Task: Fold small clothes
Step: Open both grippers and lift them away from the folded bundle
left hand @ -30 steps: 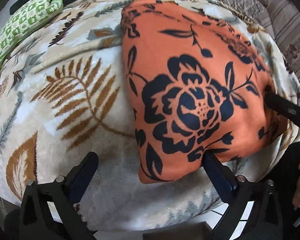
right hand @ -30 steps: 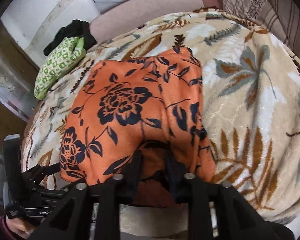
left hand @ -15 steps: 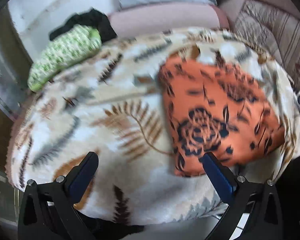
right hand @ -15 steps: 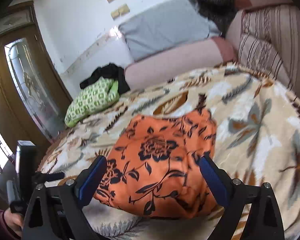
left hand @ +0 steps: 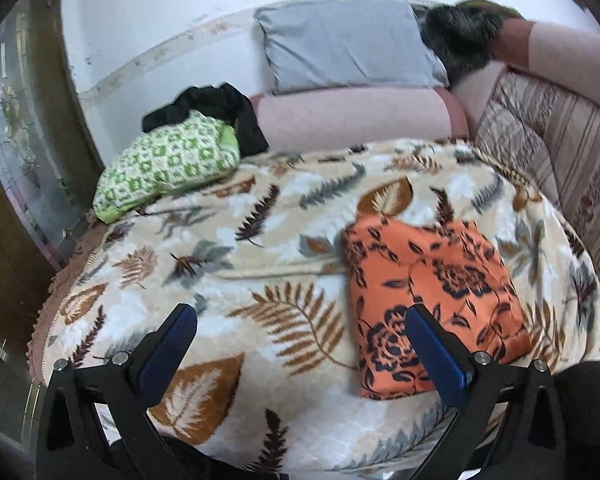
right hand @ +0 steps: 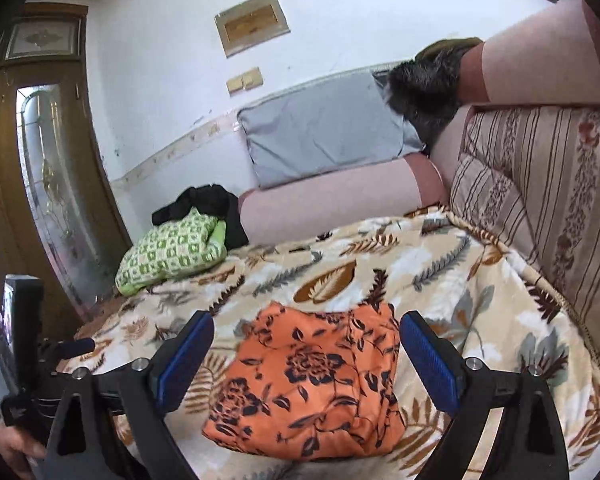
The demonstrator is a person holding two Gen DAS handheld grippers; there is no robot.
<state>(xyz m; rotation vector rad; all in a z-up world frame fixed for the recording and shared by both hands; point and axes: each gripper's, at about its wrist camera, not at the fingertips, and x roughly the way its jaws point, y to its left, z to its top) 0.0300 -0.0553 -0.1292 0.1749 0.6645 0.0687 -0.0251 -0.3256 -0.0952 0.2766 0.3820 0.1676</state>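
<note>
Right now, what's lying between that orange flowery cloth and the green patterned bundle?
Only bare leaf-print blanket. In the left wrist view, nothing sits between the orange cloth and the green bundle; the right wrist view shows the same.

leaf-print blanket (left hand: 228, 280) | grey pillow (left hand: 344, 48) | striped cushion (right hand: 540, 184) | wooden door (right hand: 32, 160)

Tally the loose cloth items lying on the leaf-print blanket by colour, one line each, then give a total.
Orange with dark flowers: 1, the folded orange garment
Green and white check: 1, the green bundle
Black: 1, the black cloth behind the green bundle
Total: 3
</note>
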